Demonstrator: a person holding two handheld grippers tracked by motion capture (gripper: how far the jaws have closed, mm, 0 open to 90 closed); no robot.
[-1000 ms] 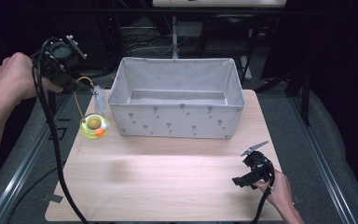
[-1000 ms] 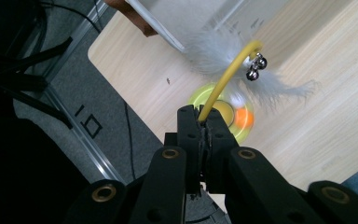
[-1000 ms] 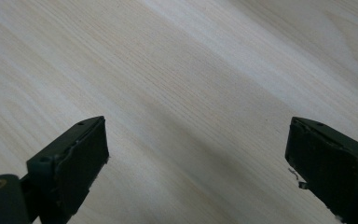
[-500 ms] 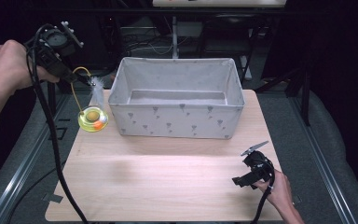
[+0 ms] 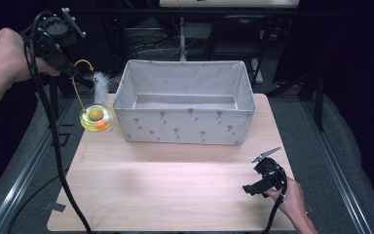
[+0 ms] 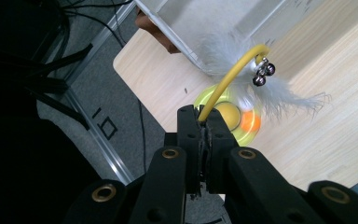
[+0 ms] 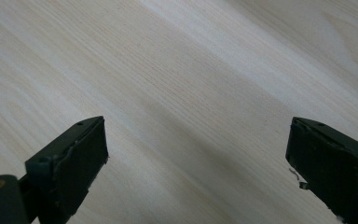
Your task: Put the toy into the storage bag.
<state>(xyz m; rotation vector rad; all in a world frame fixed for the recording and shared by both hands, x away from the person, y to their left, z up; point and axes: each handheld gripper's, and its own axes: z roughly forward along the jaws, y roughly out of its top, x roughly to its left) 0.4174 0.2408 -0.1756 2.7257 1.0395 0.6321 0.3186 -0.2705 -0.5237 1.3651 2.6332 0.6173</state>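
Yellow toy wand (image 6: pixel 223 86) (feather and bells attached) is being clamped by the left gripper (image 6: pixel 204 122); the right gripper (image 7: pixel 196 154) is being held agape, without readable writing nearby.

High view sits above the near edge, looking forward and down over the whole pale wooden table (image 5: pixel 175 190). Left gripper view rides close on the left tool (image 6: pixel 204 122), facing the table's 10 o'clock corner beside the grey fabric bin (image 5: pixel 182 105), which both views share. Right gripper view hovers super close, facing bare tabletop around 4 o'clock.
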